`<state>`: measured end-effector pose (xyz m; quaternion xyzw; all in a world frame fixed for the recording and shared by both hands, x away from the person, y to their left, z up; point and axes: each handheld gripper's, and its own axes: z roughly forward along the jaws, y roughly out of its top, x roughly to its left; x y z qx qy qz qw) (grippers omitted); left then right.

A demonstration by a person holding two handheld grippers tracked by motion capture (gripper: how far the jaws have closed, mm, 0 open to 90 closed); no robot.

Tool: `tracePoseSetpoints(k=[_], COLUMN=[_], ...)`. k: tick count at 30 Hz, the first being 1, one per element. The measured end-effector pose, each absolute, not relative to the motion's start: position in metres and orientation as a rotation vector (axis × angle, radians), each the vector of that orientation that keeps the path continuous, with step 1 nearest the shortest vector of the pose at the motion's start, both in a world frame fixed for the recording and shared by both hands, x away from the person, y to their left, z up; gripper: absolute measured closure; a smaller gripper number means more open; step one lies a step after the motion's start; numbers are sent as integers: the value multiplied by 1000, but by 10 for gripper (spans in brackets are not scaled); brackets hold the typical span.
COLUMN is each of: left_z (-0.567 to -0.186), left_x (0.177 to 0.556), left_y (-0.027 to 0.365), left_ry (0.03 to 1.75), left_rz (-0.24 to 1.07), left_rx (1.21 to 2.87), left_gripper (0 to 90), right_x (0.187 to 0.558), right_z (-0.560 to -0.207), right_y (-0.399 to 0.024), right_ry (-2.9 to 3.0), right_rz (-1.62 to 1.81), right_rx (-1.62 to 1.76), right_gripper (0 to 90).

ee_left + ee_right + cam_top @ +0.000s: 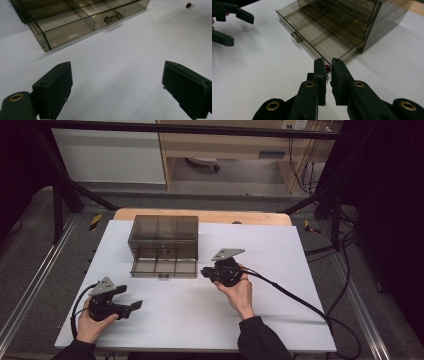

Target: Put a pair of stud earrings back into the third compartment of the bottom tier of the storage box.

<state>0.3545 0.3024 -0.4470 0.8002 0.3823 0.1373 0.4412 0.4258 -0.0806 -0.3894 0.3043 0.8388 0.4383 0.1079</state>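
Your right gripper [327, 71] is clamped on a small red-headed part [327, 67] w/ thin wire legs, just off the front right corner of the smoked-plastic drawer cabinet [164, 234]. The cabinet's bottom drawer [312, 32] is pulled out; its compartments look bare, and its knobs [296, 37] face you. Something small and dark sits in an upper drawer, too blurred to ID. Your left gripper [131, 307] rests on the white tabletop [280, 255], well apart from the cabinet, jaws wide, nothing btwn them.
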Motion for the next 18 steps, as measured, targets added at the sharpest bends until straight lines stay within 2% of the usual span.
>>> tracePoseSetpoints(k=[18], left_z=[-447], left_x=[355], left_y=[302], left_ry=[946], left_rz=[340], left_rx=[1989], left_gripper=[93], right_x=[449], right_z=[-400], right_y=[-48], right_ry=[2465], right_rz=[1271], right_rx=[927], right_gripper=[826])
